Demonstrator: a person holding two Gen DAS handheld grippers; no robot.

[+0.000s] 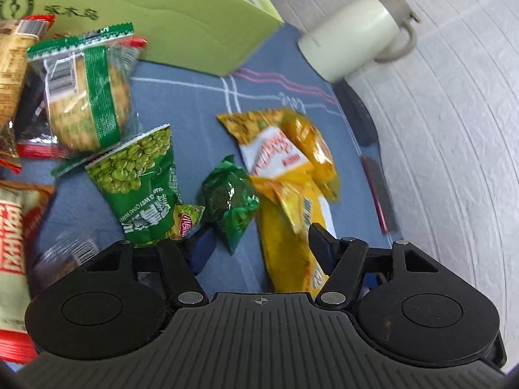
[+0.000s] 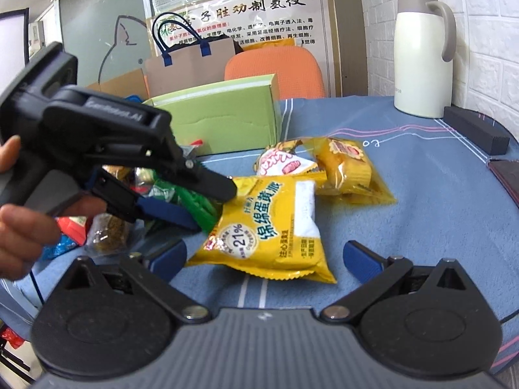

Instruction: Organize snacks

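Snack packets lie on a blue cloth. Several yellow packets form a group: a big yellow cake packet (image 2: 269, 227), a clear yellow cake packet (image 2: 348, 168) and a white-and-yellow one (image 2: 285, 162); the group also shows in the left wrist view (image 1: 292, 175). A small dark green packet (image 1: 230, 199) and a green pea packet (image 1: 139, 181) lie left of them. My left gripper (image 1: 256, 246) is open and empty, hovering over the small green packet; it also shows in the right wrist view (image 2: 207, 204). My right gripper (image 2: 264, 259) is open and empty around the big yellow packet's near end.
A light green box (image 2: 223, 120) stands behind the snacks. A pile of green, red and brown packets (image 1: 81, 97) lies at the left. A white thermos jug (image 2: 421, 61) and a black block (image 2: 475, 129) stand at the right by the wall.
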